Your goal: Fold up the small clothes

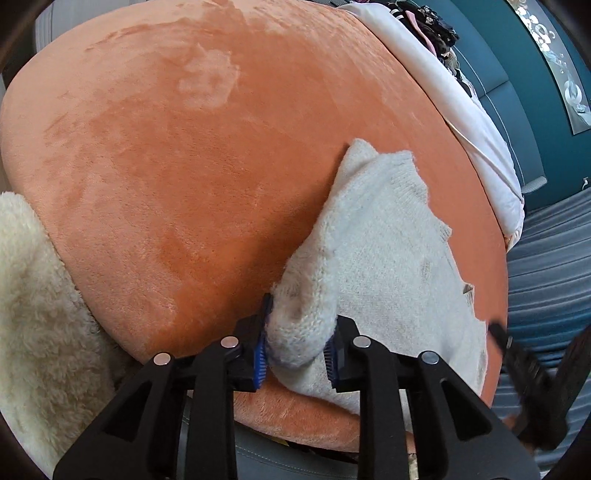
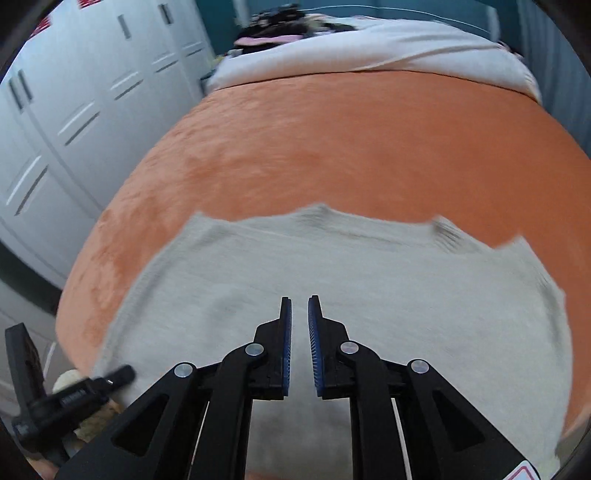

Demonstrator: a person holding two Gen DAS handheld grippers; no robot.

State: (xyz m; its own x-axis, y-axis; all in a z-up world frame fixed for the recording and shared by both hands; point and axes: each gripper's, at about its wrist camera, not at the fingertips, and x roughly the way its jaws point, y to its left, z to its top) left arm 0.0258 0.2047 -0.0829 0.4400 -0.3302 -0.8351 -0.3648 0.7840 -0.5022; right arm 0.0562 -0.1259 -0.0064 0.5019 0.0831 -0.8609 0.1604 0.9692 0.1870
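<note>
A small cream knitted sweater (image 1: 388,258) lies on the orange plush blanket (image 1: 184,184) near the bed's front edge. My left gripper (image 1: 301,332) is shut on a bunched edge of the sweater, which bulges between the blue pads. In the right wrist view the sweater (image 2: 332,266) lies spread flat below my right gripper (image 2: 299,306). Its jaws stand a narrow gap apart with nothing between them, hovering over the sweater's near part. The right gripper also shows in the left wrist view (image 1: 517,362) at the lower right.
A fluffy cream fleece (image 1: 33,314) lies at the blanket's left edge. A white sheet (image 1: 461,110) and a pile of dark clothes (image 1: 428,22) lie at the far end. White wardrobe doors (image 2: 74,110) stand to the left. The left gripper shows low in the right wrist view (image 2: 66,398).
</note>
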